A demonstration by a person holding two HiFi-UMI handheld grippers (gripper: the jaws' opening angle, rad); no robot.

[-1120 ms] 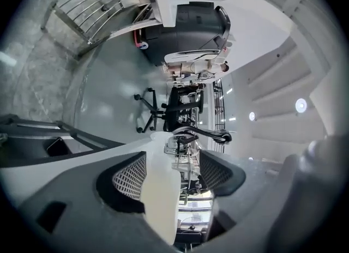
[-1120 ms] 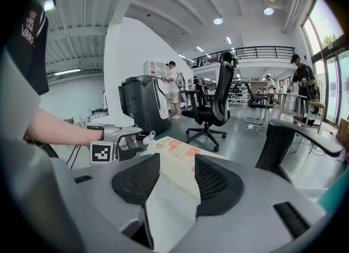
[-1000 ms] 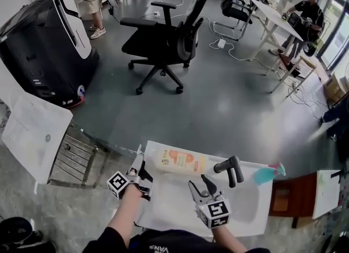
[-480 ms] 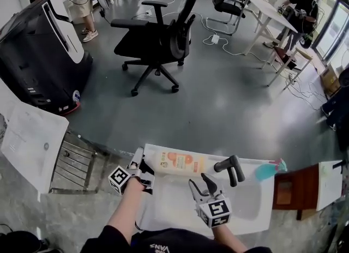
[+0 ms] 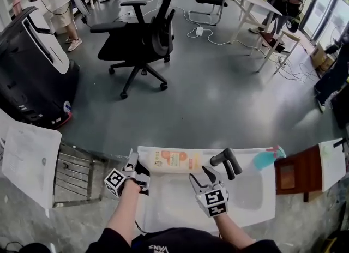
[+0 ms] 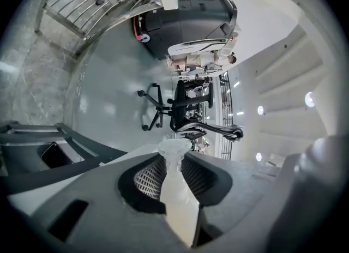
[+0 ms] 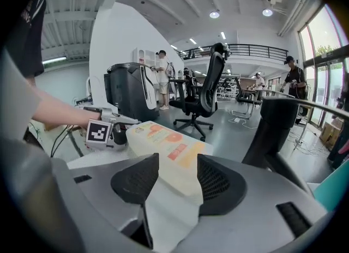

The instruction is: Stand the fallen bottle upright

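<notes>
Two-handed grasp under way: left gripper (image 5: 136, 160) jaws closing on the neck of the fallen bottle (image 5: 173, 159) between them; right gripper (image 5: 199, 174) gapes empty, bottle's body just ahead. Next, I'd guess, pivot it upright.

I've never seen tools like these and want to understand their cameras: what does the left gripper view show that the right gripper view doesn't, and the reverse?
Only the left gripper view: the bottle's white neck and cap between the left gripper's closing jaws, plus a metal rack. Only the right gripper view: the bottle's orange label, lying flat beyond the right gripper's open jaws, the black faucet and the person's forearm. Both: the bottle, the office chair and the black machine.
</notes>
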